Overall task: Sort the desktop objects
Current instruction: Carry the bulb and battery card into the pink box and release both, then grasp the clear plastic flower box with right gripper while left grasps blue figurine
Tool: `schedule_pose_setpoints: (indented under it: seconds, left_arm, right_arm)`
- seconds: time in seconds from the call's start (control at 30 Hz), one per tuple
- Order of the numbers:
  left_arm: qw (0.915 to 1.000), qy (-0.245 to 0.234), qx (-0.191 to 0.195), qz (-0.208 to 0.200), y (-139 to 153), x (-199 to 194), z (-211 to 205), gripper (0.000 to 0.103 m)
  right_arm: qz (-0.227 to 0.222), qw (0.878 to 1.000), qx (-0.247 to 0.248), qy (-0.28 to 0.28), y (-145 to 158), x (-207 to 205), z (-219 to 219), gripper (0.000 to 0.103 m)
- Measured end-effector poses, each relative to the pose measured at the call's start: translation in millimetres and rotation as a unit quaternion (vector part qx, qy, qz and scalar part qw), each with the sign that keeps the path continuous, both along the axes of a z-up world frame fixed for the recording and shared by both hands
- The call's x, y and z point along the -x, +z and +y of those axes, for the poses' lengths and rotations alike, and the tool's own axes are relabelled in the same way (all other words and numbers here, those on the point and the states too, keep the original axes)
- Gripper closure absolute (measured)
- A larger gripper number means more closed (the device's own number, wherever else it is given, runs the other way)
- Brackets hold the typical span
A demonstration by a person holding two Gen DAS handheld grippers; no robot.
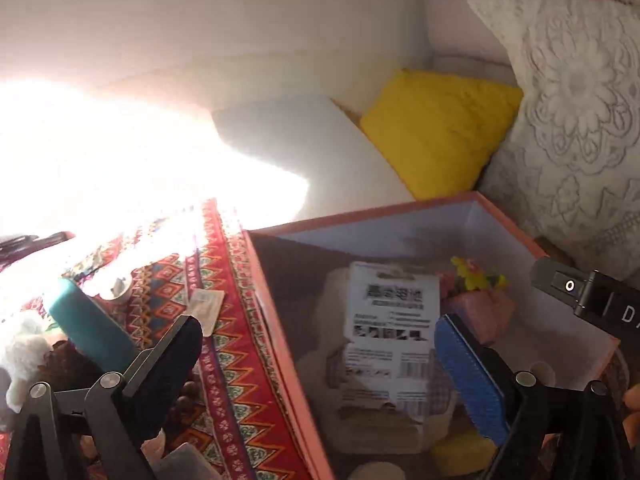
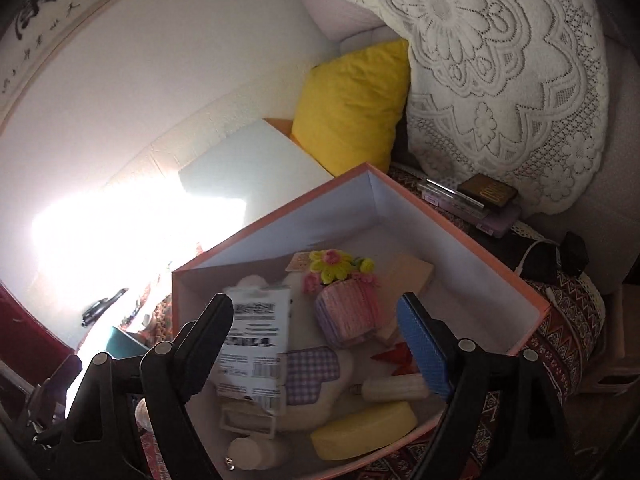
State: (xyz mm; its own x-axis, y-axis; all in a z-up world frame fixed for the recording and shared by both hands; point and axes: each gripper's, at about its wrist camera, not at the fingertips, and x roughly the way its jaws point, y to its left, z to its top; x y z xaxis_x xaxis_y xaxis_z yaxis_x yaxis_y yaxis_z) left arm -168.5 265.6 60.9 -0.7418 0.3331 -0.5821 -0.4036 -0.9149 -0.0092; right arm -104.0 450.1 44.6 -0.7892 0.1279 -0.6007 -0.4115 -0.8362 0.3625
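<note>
Orange box (image 2: 536,304), white-lined, cluttered

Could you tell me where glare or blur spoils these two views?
Left wrist view: sunlight burns out the left side, washing over the red patterned tablecloth; the white printed card package in the orange-rimmed cardboard box is softly blurred. Right wrist view: a similar white patch at left, strong fisheye bending, dark corners.

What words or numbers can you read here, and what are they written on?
"D": white letter on the black device at the left wrist view's right edge; the rest is cut off.
White packet in the orange box: big Chinese heading, small print and barcode, all too blurred to read.
Wall scroll: black brush characters, unreadable.
Dark case beside the box: gold print, too small.
</note>
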Motion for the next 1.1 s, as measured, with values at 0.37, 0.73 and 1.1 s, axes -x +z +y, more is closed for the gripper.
schedule_pose_setpoints:
  seconds: [0.37, 0.73, 1.1]
  left_arm:
    - [0.9875, 0.149, 0.050, -0.009, -46, -52, -183, 0.001]
    - [0.9788, 0.160, -0.019, -0.126, -150, -63, -299, 0.002]
    - [0.9911, 0.073, -0.010, -0.111, -167, 25, -258, 0.002]
  right_arm:
    - [0.025, 0.988, -0.027, 0.151, 12, 38, -134, 0.008]
    - [-0.210, 0.913, -0.125, 0.327, -124, 99, -293, 0.008]
    - [-0.261, 0.879, -0.142, 0.372, -186, 132, -274, 0.028]
